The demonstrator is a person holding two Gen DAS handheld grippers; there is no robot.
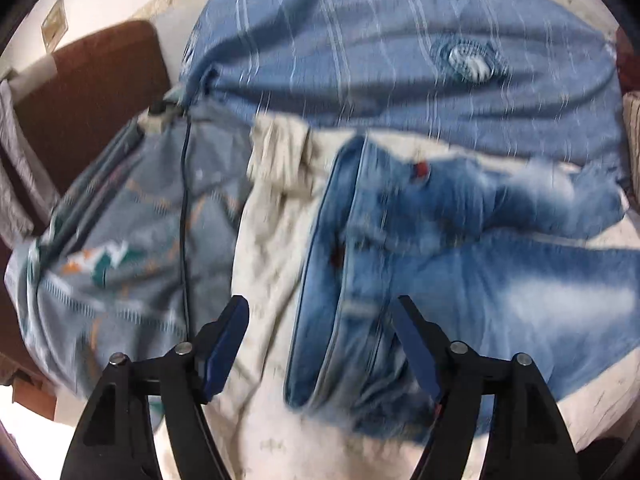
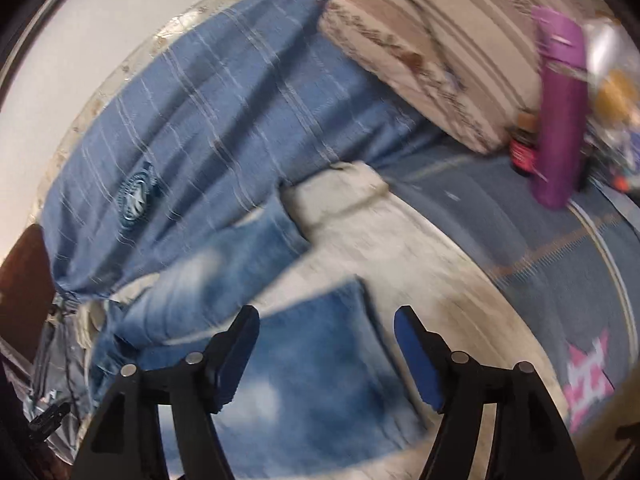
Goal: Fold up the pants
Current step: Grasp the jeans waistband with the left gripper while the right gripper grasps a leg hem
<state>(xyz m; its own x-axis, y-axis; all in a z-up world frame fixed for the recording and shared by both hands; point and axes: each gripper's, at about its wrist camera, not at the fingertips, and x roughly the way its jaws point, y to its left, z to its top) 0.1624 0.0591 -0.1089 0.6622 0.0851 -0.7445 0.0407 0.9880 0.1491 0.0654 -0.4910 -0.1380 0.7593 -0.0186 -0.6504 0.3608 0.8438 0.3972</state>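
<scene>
Faded blue jeans (image 1: pixel 420 248) lie spread on a cream cloth (image 1: pixel 272 240) on the bed. In the left wrist view the waistband runs up the middle and the legs stretch to the right. My left gripper (image 1: pixel 322 316) is open and empty, hovering above the waistband. In the right wrist view the jeans' legs (image 2: pixel 224 280) lie apart, one leg end directly under my right gripper (image 2: pixel 326 330), which is open and empty above it. Both views are motion-blurred.
A blue striped pillow (image 1: pixel 380 40) lies behind the jeans. A grey patterned blanket (image 1: pixel 120 220) with a black cable (image 1: pixel 185 200) is at left. A beige striped cushion (image 2: pixel 432 40), a purple bottle (image 2: pixel 560 108) and a small jar (image 2: pixel 524 148) stand at right.
</scene>
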